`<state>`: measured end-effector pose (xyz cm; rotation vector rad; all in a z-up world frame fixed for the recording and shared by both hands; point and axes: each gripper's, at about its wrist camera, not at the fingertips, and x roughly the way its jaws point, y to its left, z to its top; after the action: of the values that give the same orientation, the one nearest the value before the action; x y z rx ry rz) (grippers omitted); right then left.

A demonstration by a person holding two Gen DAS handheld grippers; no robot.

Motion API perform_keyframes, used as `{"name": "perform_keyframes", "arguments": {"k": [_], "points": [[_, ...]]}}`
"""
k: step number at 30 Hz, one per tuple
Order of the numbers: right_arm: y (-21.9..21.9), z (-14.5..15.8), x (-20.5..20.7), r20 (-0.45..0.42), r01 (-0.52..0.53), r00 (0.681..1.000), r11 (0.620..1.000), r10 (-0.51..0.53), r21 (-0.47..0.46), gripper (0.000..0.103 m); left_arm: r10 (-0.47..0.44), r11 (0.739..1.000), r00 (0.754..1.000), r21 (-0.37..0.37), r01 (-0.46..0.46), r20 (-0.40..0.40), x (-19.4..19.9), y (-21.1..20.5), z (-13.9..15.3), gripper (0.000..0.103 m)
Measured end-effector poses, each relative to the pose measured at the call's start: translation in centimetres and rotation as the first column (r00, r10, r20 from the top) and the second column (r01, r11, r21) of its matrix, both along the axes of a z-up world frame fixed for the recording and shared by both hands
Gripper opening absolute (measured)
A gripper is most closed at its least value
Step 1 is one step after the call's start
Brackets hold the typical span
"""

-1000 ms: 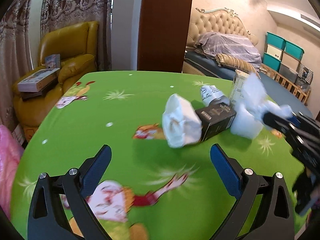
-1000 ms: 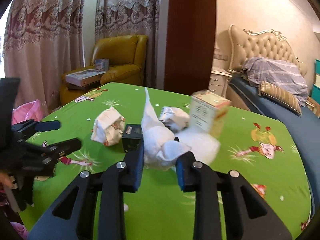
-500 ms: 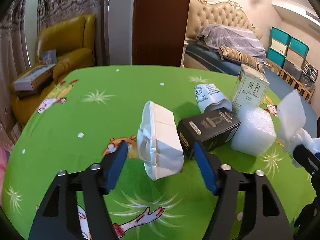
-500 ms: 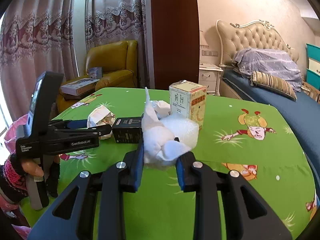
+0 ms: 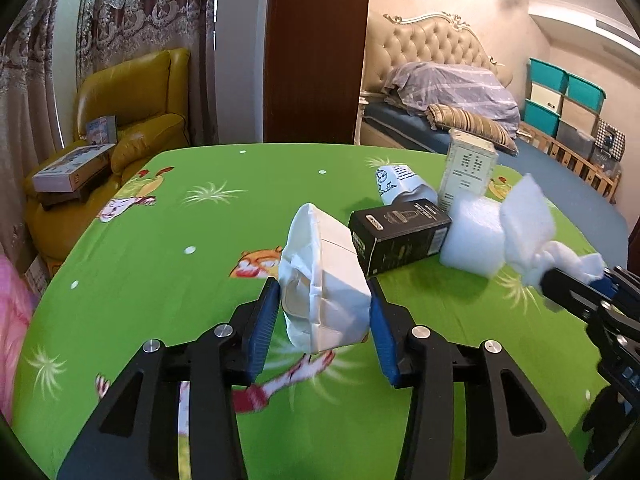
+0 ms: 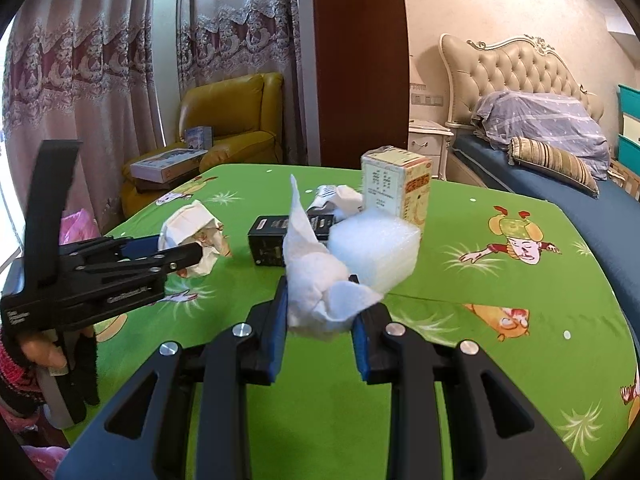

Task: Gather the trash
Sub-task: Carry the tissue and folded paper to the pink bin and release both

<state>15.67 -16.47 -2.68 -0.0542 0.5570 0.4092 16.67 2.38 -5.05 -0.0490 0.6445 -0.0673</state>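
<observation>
1. step in hand: pickup of loose trash from the green cartoon-print tablecloth (image 5: 168,240). judged part done, with one piece in each gripper and more on the cloth.
2. left gripper (image 5: 323,322): jaws narrowed around the crumpled white paper bag (image 5: 322,280), blue pads at its two sides. the right pad appears to touch. contact on the left pad cannot be told for certain. judged closing on the bag or just gripping it.
3. right gripper (image 6: 320,322): jaws drawn in and pinching the crumpled white tissue wad (image 6: 318,280), one corner standing up towards 12 o'clock.
4. remaining trash, in the left wrist view at 1 to 2 o'clock of the bag: black rectangular carton with gold print (image 5: 400,236), just beside the bag; white foam block (image 5: 472,240); upright cream printed carton (image 5: 470,172); crumpled white printed paper cup (image 5: 400,184).
5. next move, judged: confirm the left grip, lift the bag clear of the black carton, and carry both pieces to a bin. no bin is in view.
6. risk, judged: the soft bag may slip or nudge the carton.
</observation>
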Motion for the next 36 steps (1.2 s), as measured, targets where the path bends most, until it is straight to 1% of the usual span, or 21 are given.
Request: {"name": "perform_keyframes", "arguments": {"k": [6, 14, 21, 26, 36], "points": [[1.0, 0.0, -1.0, -0.005, -0.016, 1.000, 1.000, 0.016, -0.007, 0.027, 0.007, 1.000, 0.999, 0.005, -0.007, 0.032, -2.9, 0.8, 0.2, 0.043], [2.5, 0.3, -2.1, -0.003, -0.045, 0.999, 0.999, 0.045, -0.015, 0.027, 0.003, 1.000, 0.997, 0.016, -0.005, 0.075, -5.9, 1.5, 1.2, 0.043], [4.0, 0.3, -2.9, -0.003, -0.078, 0.997, 0.997, 0.078, -0.023, 0.027, 0.010, 1.000, 0.995, 0.020, -0.012, 0.101, -7.8, 2.5, 1.7, 0.043], [5.4, 0.4, -3.5, -0.001, -0.110, 0.994, 0.994, 0.110, -0.028, 0.027, 0.022, 0.999, 0.994, 0.032, -0.026, 0.103, -8.8, 3.2, 1.6, 0.043], [8.6, 0.7, -3.9, -0.009, -0.174, 0.985, 0.984, 0.174, -0.037, 0.027, 0.070, 0.996, 0.989, 0.050, -0.077, 0.131, -11.3, 6.0, 2.1, 0.043]]}}
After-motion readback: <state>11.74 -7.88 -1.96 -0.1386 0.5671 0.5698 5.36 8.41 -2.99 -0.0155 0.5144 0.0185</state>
